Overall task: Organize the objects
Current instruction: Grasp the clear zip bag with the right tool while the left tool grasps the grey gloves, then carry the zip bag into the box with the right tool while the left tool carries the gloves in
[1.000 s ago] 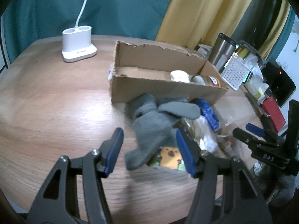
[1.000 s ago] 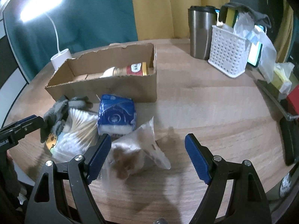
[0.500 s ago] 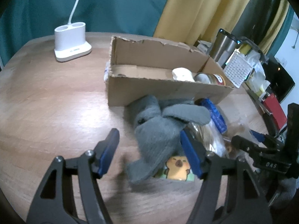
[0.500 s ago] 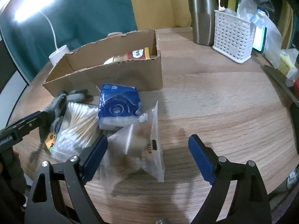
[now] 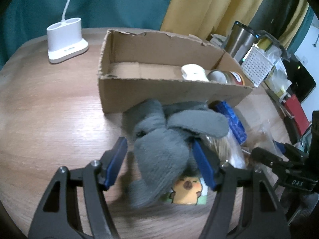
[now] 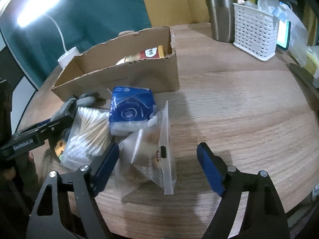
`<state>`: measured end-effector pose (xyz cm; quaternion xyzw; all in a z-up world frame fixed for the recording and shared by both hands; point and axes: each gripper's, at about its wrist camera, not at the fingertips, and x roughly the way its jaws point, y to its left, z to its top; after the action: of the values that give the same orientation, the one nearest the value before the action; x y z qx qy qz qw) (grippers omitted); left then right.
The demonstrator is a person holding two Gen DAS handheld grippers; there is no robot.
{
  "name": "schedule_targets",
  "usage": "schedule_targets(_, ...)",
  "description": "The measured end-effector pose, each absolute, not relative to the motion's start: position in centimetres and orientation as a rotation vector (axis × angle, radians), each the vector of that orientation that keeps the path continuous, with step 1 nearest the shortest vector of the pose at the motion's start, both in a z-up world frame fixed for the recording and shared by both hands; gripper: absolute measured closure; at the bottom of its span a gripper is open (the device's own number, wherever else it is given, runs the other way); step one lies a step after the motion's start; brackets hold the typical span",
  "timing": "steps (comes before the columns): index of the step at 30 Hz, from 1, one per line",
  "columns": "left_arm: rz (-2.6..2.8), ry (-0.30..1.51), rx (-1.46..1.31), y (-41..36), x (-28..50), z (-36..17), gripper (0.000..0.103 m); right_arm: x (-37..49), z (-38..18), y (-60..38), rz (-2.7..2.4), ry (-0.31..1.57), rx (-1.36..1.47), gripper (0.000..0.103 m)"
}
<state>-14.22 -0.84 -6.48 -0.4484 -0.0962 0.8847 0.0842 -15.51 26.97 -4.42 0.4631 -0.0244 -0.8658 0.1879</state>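
Observation:
A grey glove [image 5: 167,139] lies on the wooden table in front of an open cardboard box [image 5: 159,91]. My left gripper [image 5: 161,159] is open, its jaws on either side of the glove. Under the glove is a card with a yellow cartoon animal [image 5: 187,189]. My right gripper [image 6: 157,165] is open around a clear plastic bag [image 6: 151,151]. Beside the bag lie a pack of cotton swabs [image 6: 89,131] and a blue tissue pack [image 6: 129,107]. The box holds a red-labelled jar [image 6: 147,55] and a white object [image 5: 193,72].
A white lamp base [image 5: 65,39] stands at the far left of the table. A steel tumbler [image 6: 219,12] and a white perforated basket [image 6: 253,31] stand at the far right, with clutter beyond. The left gripper also shows in the right wrist view [image 6: 35,137].
My left gripper has moved forward so its jaws now straddle the grey glove. My right gripper has moved closer to the clear plastic bag. Both stayed open.

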Motion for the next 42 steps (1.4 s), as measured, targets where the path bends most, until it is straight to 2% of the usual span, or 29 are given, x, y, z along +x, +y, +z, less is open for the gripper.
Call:
schedule_targets(4,2.626,-0.268,-1.339,-0.4,-14.3,-6.5,0.036,-15.2,-4.4,26.7,-2.418,-0.038,1.280,0.036)
schedule_targets(7,2.627,-0.253,-1.329,-0.1,-14.2,-6.4,0.047,-15.1,-4.5,26.5,-2.406,-0.023,1.279,0.050)
schedule_targets(9,2.620,-0.261,-1.322,-0.1,-14.2,-6.4,0.053,-15.0,-4.4,26.5,-2.403,-0.022,1.270,0.055)
schedule_targets(12,2.605,-0.272,-1.316,0.0,-14.2,-6.2,0.058,-15.0,-4.2,26.4,-2.404,-0.008,1.263,0.057)
schedule_targets(16,2.602,-0.271,-1.289,0.1,-13.8,-5.7,0.060,-14.9,-3.9,26.7,-2.411,-0.003,1.253,0.059)
schedule_targets(42,2.704,-0.257,-1.109,0.9,-12.1,0.4,0.060,-15.2,1.2,29.2,-2.483,0.011,1.103,0.059)
